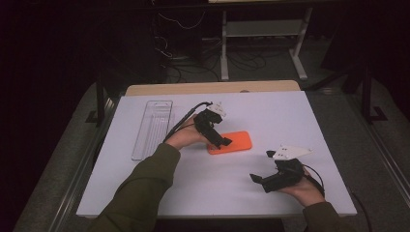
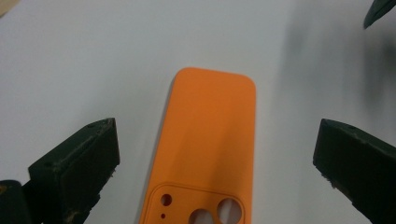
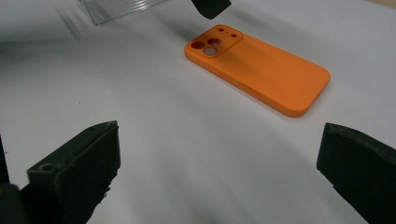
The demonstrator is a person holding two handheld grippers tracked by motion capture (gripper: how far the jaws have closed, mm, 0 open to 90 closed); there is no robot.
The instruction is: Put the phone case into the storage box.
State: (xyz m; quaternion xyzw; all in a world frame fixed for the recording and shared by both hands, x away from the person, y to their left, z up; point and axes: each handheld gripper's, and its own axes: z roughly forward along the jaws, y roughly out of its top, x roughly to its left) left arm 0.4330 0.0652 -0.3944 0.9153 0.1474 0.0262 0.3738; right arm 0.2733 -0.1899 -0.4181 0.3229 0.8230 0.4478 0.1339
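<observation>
While wide open, left tool [image 2: 217,154] over phone case [image 2: 208,144]

A white rectangular bench top [image 1: 270,111] rests on a pale wooden board [image 1: 212,87] that shows along its far edge. Beyond it the room is dark: a white metal-legged frame [image 1: 261,29] stands on the grey floor [image 1: 338,96] among tangled black cables [image 1: 188,67].

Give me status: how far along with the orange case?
Nothing looks done yet: the case lies flat on the table, camera cutouts up, ungripped. In hand: the left tool is open, straddling its camera end. The right tool is open, off to the side. Left: grip and move; the clear tray holds nothing I can see.
</observation>
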